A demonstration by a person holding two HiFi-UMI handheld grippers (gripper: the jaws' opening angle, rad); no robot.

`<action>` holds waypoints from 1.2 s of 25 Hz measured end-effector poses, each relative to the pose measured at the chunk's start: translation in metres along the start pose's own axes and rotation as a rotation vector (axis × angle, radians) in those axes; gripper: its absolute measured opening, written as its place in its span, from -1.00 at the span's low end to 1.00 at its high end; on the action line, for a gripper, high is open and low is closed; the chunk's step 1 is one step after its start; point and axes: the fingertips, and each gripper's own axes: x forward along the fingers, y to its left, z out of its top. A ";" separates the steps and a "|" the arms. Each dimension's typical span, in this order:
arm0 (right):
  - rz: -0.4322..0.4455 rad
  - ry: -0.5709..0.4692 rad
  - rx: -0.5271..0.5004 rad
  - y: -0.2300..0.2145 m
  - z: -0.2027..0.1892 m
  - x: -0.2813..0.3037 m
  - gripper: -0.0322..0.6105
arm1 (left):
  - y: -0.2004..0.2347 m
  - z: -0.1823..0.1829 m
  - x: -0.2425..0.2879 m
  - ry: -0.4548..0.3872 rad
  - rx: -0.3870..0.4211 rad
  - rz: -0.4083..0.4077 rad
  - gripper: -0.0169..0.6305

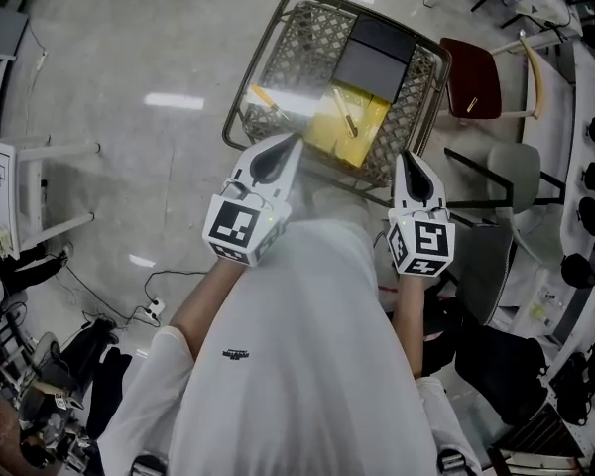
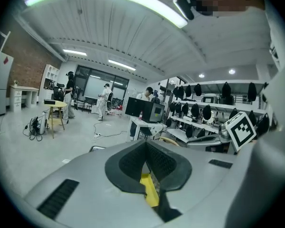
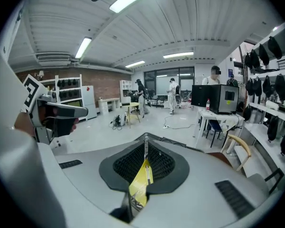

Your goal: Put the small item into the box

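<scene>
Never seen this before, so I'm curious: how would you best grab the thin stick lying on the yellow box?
Probably its middle, jaws across its thin width, coming straight down from above: the thin stick lies flat on the yellow box, and the basket walls block the sides.

Basket: open lattice mesh on a smooth tube frame, looks like metal, dull sheen. Yellow box in it: smooth, slight gloss; plastic or coated card, can't tell. Dark grey panel at far end: matt. Floor: polished, mirrors ceiling lights. Left gripper and right gripper: matt grey plastic shells. Pads: black, gridded texture. Shirt: white cloth.
</scene>
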 end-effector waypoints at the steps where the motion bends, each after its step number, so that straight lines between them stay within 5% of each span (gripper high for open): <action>1: -0.003 -0.020 -0.007 0.001 0.005 -0.006 -0.85 | 0.000 0.002 -0.002 -0.006 0.003 0.000 -0.94; 13: -0.030 -0.206 -0.048 0.016 0.046 -0.047 -0.85 | -0.014 0.020 -0.021 -0.052 0.028 -0.015 -0.94; 30: -0.017 -0.206 -0.059 0.026 0.041 -0.049 -0.85 | -0.019 0.014 -0.025 -0.056 0.024 -0.016 -0.94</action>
